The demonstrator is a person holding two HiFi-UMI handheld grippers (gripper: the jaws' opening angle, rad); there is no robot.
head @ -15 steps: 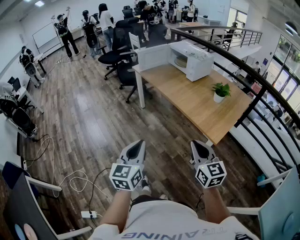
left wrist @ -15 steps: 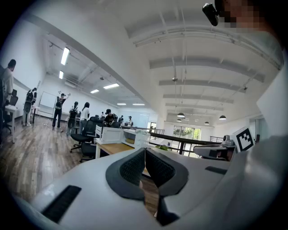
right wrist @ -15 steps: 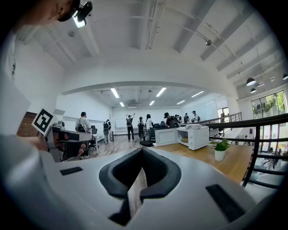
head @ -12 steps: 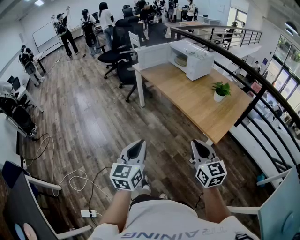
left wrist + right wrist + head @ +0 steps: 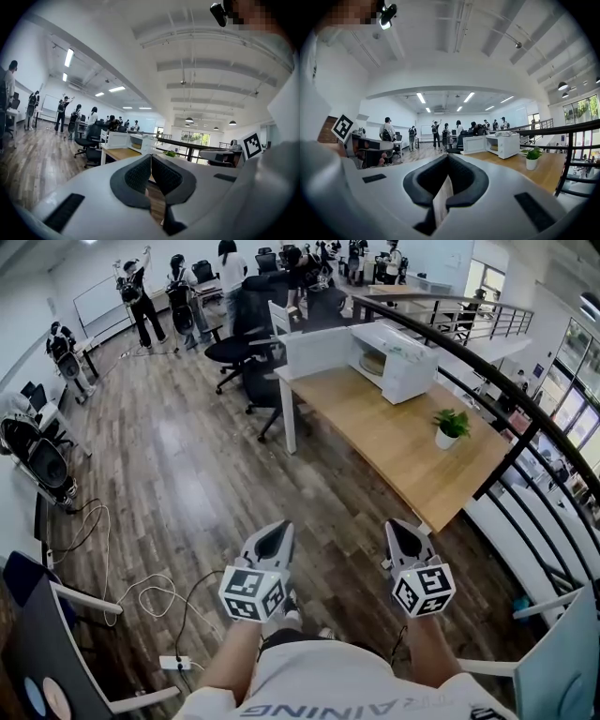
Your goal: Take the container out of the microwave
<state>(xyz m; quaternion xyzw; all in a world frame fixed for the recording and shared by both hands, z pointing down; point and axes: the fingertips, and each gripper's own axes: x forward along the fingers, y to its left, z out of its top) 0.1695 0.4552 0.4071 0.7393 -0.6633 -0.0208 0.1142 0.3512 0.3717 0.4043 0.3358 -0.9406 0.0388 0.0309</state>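
A white microwave stands at the far end of a long wooden table, a few steps ahead of me; its door looks closed. Something pale shows through the door window, too small to tell what. The microwave also appears far off in the right gripper view and in the left gripper view. My left gripper and right gripper are held side by side low in front of my body, above the wooden floor. Both are shut with nothing between the jaws.
A small potted plant sits on the table near the black railing. Black office chairs stand at the table's far left. Cables and a power strip lie on the floor at my left. Several people stand at the back.
The table and microwave have shifted slightly right and down in the head view. Both grippers keep the same pose, shut.
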